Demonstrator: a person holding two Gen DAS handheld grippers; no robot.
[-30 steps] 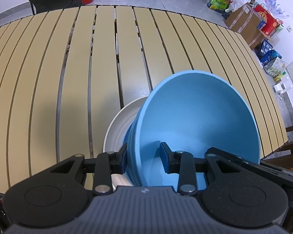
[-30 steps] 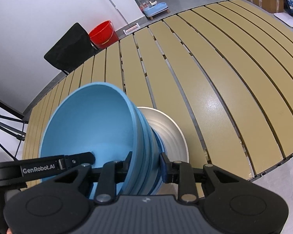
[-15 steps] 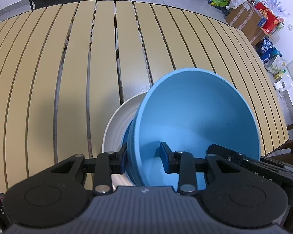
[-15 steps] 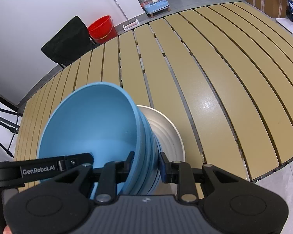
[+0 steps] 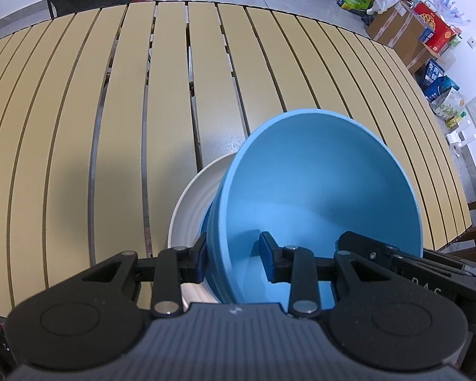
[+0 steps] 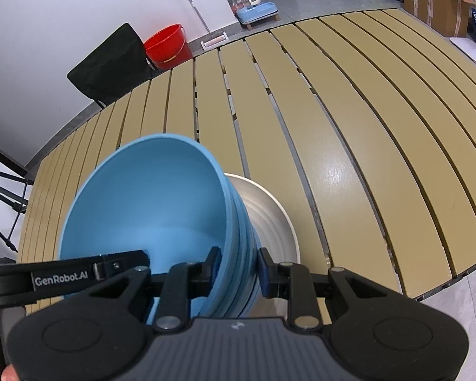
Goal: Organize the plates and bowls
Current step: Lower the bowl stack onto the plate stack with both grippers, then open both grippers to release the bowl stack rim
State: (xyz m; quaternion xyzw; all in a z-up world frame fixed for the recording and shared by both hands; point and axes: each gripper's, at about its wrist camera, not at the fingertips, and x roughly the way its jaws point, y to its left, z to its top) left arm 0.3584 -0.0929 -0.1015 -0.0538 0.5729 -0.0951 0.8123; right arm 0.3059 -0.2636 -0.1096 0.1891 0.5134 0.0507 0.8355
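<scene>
A stack of blue bowls (image 5: 320,197) sits inside a white ribbed plate (image 5: 196,203) on the slatted table. My left gripper (image 5: 233,258) is shut on the stack's left rim, one finger inside, one outside. My right gripper (image 6: 238,268) is shut on the stack's right rim (image 6: 234,222) the same way. The white plate (image 6: 269,219) shows past the stack in the right wrist view. Each gripper's body shows inside the bowl in the other view. I cannot tell whether the plate rests on the table.
The tan slatted table (image 5: 117,120) stretches ahead; its right edge (image 6: 444,282) is near. Beyond it stand a black chair (image 6: 111,63), a red bucket (image 6: 166,46), a pet feeder (image 6: 254,6) and cardboard boxes (image 5: 403,28).
Both cameras have pulled back and risen slightly, so more of the table's far side and floor shows. The grip on the bowl stack is unchanged.
</scene>
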